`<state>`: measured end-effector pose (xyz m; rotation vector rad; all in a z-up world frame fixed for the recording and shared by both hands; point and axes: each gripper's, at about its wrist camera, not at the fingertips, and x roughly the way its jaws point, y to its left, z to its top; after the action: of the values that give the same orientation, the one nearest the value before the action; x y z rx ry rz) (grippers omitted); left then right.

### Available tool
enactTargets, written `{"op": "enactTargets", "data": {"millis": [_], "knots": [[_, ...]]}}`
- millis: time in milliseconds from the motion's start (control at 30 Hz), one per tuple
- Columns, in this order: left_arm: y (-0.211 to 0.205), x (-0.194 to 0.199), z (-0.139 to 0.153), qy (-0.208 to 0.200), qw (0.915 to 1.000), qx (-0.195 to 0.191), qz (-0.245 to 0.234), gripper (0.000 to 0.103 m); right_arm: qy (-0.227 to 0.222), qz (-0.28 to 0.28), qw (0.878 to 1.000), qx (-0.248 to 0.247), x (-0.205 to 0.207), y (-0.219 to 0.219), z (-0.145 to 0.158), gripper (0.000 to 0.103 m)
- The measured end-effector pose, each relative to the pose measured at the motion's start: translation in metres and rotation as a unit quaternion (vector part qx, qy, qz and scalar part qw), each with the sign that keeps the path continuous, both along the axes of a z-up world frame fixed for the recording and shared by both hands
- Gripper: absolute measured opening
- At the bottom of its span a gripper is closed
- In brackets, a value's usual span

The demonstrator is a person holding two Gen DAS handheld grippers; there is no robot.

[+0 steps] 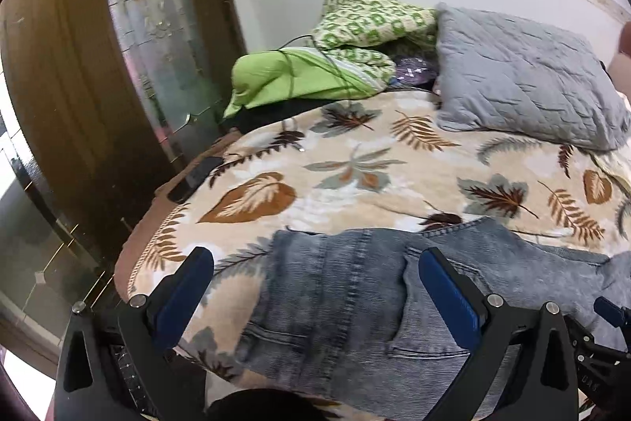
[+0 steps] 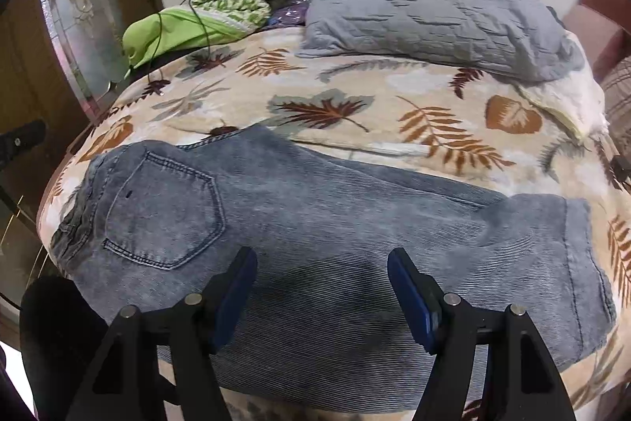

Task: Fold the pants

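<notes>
Faded blue jeans [image 2: 315, 223] lie folded on a leaf-print blanket [image 2: 335, 81], back pocket [image 2: 161, 208] up at the left, leg hems at the right. My right gripper [image 2: 321, 259] hovers open over the middle of the jeans, nothing between its blue pads. In the left wrist view the jeans [image 1: 355, 302] fill the lower middle, waistband end toward the bed's left edge. My left gripper [image 1: 315, 259] stands open above that waistband end, its pads apart and holding nothing. The right gripper's tip [image 1: 611, 314] shows at the lower right edge there.
A grey quilted pillow [image 1: 524, 81] lies at the head of the bed against the wall. A green patterned blanket [image 1: 370, 18] and green cloth [image 1: 284, 73] with a dark cable sit beside it. A dark phone [image 1: 195, 180] rests at the bed's left edge, near a wardrobe [image 1: 79, 66].
</notes>
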<state>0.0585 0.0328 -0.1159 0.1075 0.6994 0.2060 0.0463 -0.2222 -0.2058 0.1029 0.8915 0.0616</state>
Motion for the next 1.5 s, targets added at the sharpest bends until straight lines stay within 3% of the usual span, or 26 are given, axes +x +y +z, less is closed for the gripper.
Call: {"op": "enactTargets", "data": {"millis": [433, 1500], "knots": [[0.068, -0.008, 0.017, -0.030, 0.9960, -0.015, 0.083, 0.103, -0.013, 0.022, 1.000, 0.010, 0.005, 0.020, -0.001, 0.072], [0.129, -0.014, -0.043, 0.068, 0.9882, -0.034, 0.133, 0.103, 0.012, 0.037, 0.999, -0.021, 0.011, 0.037, -0.023, 0.072]]}}
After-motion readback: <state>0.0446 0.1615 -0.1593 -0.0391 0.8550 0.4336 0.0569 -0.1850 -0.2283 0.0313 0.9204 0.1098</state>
